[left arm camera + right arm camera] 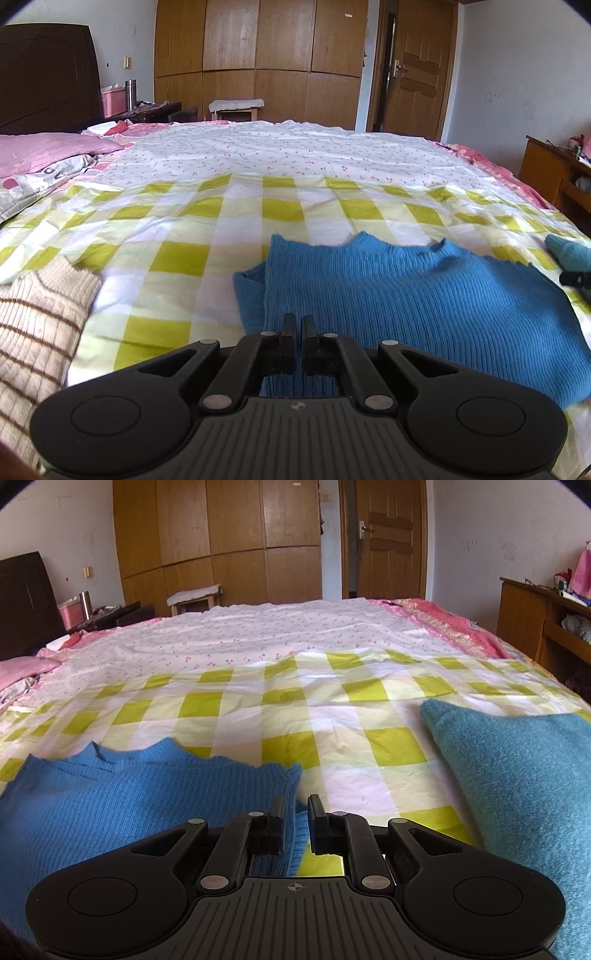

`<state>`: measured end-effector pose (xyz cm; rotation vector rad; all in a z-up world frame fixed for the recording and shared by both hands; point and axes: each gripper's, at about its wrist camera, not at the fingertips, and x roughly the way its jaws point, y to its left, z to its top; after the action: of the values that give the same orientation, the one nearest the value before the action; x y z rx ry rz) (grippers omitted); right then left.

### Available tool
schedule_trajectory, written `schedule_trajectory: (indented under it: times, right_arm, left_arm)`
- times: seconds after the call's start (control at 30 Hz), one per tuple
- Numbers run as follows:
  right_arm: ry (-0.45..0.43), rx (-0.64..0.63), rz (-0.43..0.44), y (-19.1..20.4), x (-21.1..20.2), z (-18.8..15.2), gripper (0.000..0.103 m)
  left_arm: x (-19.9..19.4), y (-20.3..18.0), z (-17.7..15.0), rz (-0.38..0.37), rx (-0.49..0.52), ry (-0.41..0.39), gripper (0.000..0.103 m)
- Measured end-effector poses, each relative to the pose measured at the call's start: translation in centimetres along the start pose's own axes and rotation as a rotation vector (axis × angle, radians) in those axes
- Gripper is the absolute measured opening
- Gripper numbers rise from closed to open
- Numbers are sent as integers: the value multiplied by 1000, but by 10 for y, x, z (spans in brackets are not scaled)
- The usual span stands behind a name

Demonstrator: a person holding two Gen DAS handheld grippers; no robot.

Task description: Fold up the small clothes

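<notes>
Two claws work the blue sweater (424, 310) spread on the bed (207, 236): the left claw (298, 326) hangs over its near-left part with jaws almost together and nothing visibly pinched, while the right claw (295, 812) stands slightly parted with the sweater's right edge between its jaws, though whether it grips is unclear. Judged from this, the fold goes best if each claw takes one knit layer and both lift evenly. A teal garment (517, 794) lies right of the right claw, a striped beige one (37, 325) left of the left.
</notes>
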<state>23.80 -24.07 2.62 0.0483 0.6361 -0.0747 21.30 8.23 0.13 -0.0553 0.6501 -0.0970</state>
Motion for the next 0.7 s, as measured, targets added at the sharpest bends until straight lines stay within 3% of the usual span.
schedule_trajectory:
  times: [0.1, 0.2, 0.43, 0.5, 0.7]
  right_arm:
    - [-39, -34, 25, 13, -14, 6, 15]
    - [-41, -88, 124, 42, -18, 13, 15]
    - [90, -129, 345, 127, 29, 16, 15]
    - [148, -127, 334, 142, 48, 9, 15]
    - [119, -125, 270, 152, 50, 6, 16]
  left_arm:
    - [1, 0, -14, -1, -10, 41, 11]
    - [-4, 4, -22, -6, -44, 42, 11]
    - [-9, 14, -29, -22, -74, 33, 12]
    - [-9, 16, -30, -32, -80, 34, 12]
    - [-11, 23, -30, -67, -100, 41, 12]
